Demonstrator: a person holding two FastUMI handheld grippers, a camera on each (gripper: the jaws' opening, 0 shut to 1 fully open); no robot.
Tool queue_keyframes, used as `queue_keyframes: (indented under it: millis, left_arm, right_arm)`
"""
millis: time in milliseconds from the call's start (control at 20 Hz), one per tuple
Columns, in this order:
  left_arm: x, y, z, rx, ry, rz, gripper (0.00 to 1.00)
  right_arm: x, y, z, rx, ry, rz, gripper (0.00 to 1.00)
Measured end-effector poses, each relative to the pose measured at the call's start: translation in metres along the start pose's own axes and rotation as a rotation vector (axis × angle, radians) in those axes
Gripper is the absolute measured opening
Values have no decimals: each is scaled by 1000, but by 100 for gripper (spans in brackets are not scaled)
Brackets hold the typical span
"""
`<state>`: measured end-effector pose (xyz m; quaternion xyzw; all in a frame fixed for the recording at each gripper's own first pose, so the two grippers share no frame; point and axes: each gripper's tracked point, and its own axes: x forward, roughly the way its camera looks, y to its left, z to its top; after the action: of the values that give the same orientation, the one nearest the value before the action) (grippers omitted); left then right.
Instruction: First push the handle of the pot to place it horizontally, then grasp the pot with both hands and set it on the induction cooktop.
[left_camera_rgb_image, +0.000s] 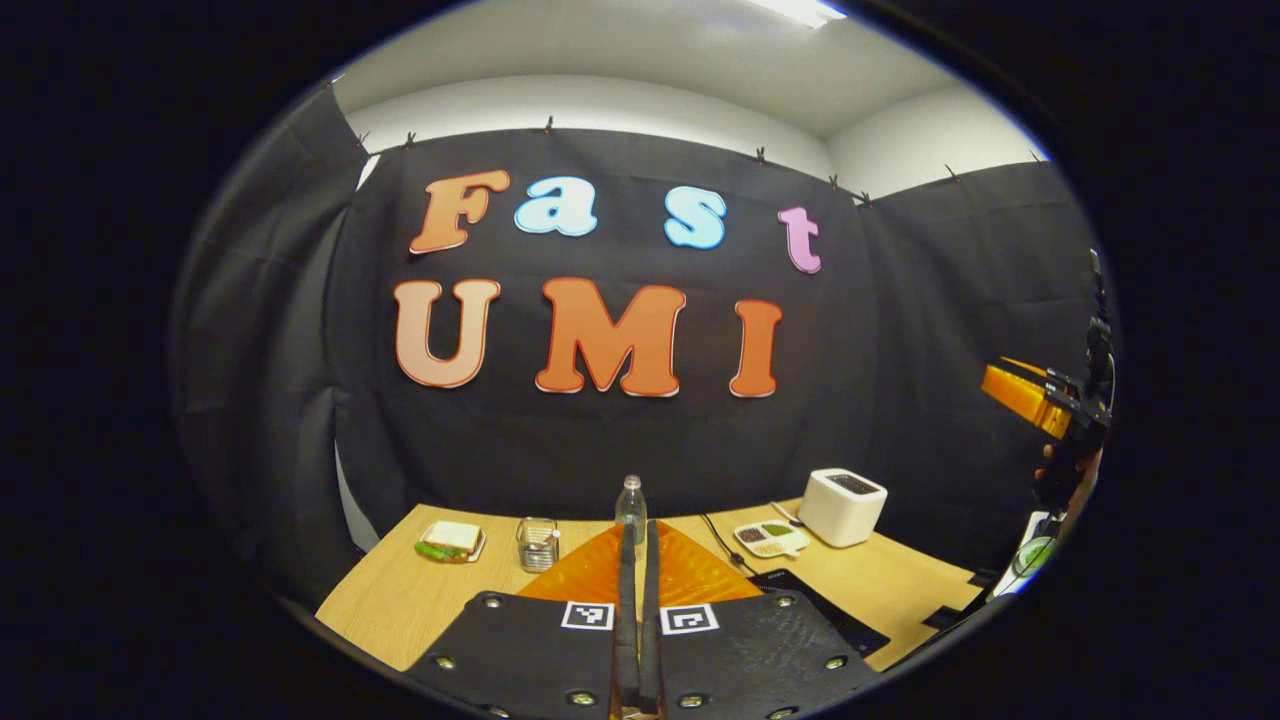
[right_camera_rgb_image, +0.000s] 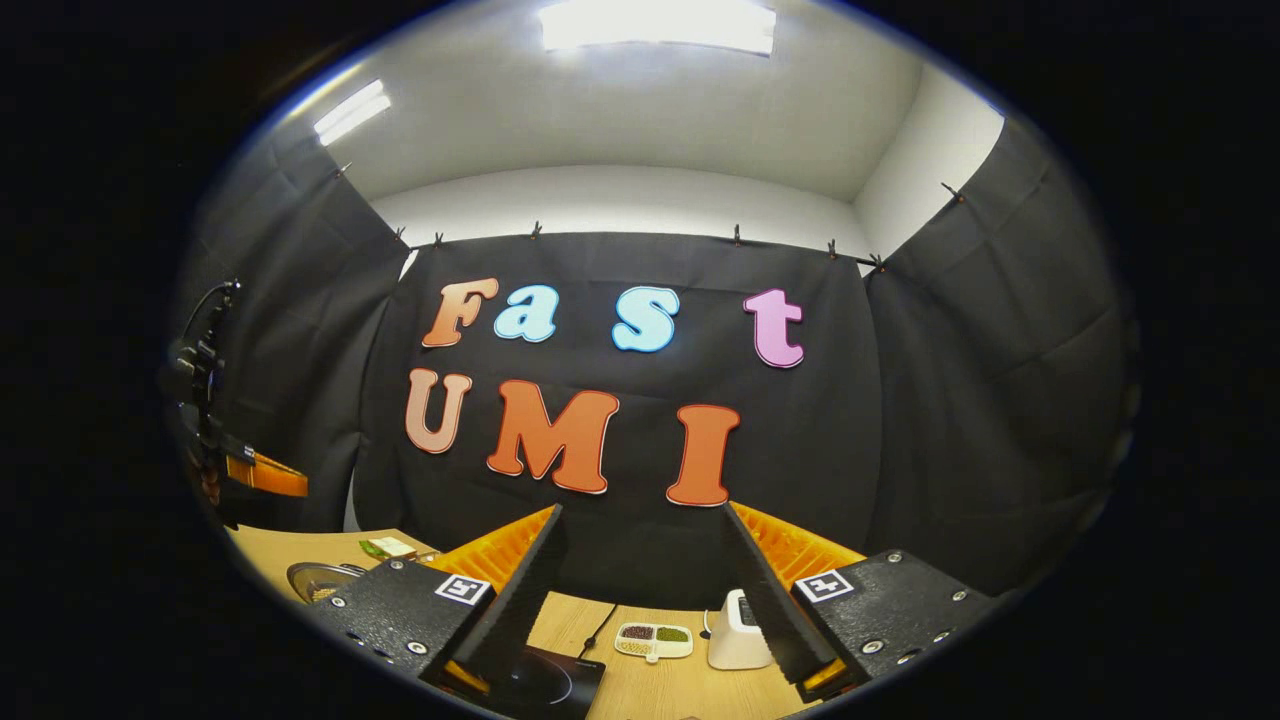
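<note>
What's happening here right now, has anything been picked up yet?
Nothing is held yet. A person has both grippers raised above the wooden table, facing the back wall. The left gripper has its fingers closed together on nothing; the right gripper is wide open and empty. Below the right gripper sits the black induction cooktop, with a white toaster and a divided dish behind it. A pot sits at the left edge of the right gripper view, untouched.

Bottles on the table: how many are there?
1. A clear water bottle stands toward the table's far edge, just beyond the left gripper. Others may be hidden behind the grippers.
</note>
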<state>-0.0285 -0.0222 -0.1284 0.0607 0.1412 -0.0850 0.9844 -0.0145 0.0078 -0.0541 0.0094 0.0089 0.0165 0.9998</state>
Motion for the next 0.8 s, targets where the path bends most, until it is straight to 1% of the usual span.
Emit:
queue_keyframes:
  millis: [200, 350, 650, 800]
  left_arm:
    - [-8, -1, -58, 66, 159, -26, 2]
    - [-18, 2, -95, 88, 262, -46, 2]
    - [-43, 2, -166, 81, 473, -78, 3]
    - [-61, -4, -202, 97, 556, -123, 3]
  right_arm:
    - [-3, 3, -14, -3, 8, -2, 95]
    - [-6, 5, -25, -1, 14, 6, 95]
    - [-9, 16, -41, 2, 16, 27, 95]
    - [-11, 24, -49, -13, 19, 42, 95]
